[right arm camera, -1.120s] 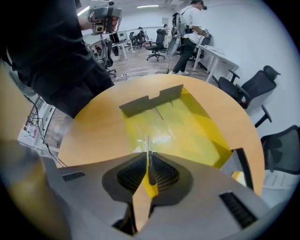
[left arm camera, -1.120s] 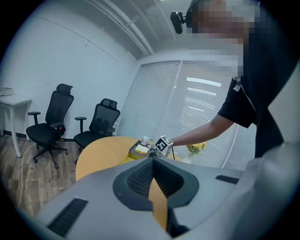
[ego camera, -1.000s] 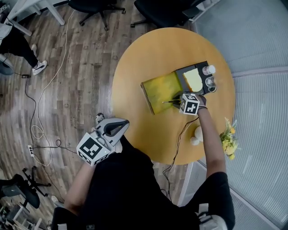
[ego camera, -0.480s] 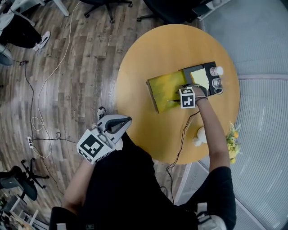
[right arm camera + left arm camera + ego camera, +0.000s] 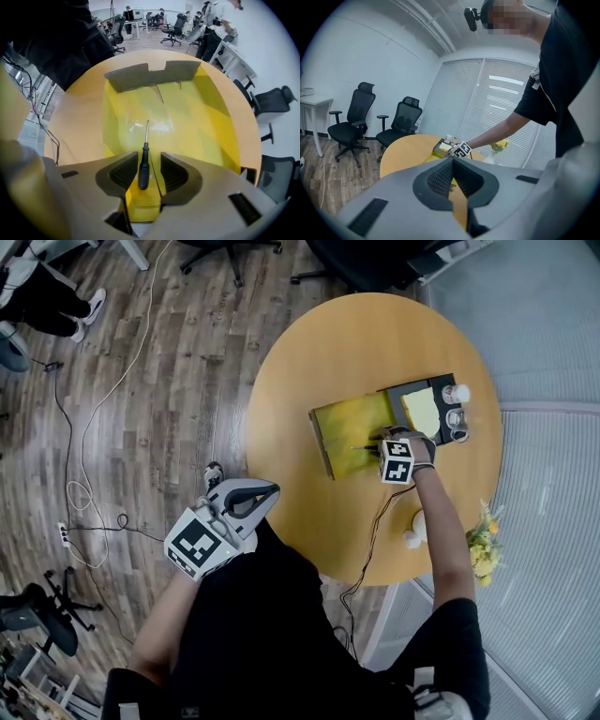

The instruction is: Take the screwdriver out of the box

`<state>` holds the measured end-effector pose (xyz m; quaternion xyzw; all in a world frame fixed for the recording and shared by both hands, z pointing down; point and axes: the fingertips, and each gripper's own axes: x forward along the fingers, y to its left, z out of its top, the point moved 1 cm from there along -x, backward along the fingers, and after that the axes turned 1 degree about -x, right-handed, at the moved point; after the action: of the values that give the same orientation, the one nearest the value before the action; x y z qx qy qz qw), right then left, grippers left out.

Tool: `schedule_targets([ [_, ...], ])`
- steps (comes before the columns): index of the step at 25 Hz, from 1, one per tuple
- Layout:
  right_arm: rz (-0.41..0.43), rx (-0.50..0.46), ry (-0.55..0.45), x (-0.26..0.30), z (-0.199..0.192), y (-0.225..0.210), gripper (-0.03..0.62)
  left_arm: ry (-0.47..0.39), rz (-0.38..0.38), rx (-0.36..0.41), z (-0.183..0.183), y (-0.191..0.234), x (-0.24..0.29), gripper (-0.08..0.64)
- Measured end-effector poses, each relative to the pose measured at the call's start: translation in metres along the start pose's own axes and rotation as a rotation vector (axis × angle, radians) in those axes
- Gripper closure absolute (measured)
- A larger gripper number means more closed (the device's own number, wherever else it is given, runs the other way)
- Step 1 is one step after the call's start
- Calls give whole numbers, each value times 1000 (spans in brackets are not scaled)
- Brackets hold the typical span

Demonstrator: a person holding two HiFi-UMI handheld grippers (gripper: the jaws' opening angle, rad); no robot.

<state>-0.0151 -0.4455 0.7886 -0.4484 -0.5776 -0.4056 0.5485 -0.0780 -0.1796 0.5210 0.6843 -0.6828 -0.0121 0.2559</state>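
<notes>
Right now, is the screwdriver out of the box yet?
Not yet. Done: the box lies open. In hand: the right hand-held gripper straddles the handle of the screwdriver; its jaws have just been closing but do not pinch it yet. Left: grip it and lift it off the yellow inside.

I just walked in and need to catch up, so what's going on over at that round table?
A person is working with a handheld gripper in each hand. The right gripper points down into the open yellow-lined box on the round table, with its fingers on either side of the screwdriver. They have just been closing, but a gap remains, so the screwdriver lies on the lining, not yet gripped. The left gripper is held off to the side, away from the table, its fingers together and empty.
</notes>
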Motion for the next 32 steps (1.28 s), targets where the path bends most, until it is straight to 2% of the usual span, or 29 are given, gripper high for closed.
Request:
schedule_targets([
  [9, 11, 1, 7, 1, 1, 5, 502, 3, -26, 18, 5, -4, 10, 554],
  [15, -13, 19, -1, 3, 1, 8, 540, 7, -40, 22, 2, -9, 14, 554],
  [26, -18, 32, 26, 3, 2, 7, 545, 1, -36, 26, 4, -10, 12, 554],
  [32, -70, 38, 41, 3, 3, 6, 548, 1, -33, 28, 5, -9, 7, 554],
])
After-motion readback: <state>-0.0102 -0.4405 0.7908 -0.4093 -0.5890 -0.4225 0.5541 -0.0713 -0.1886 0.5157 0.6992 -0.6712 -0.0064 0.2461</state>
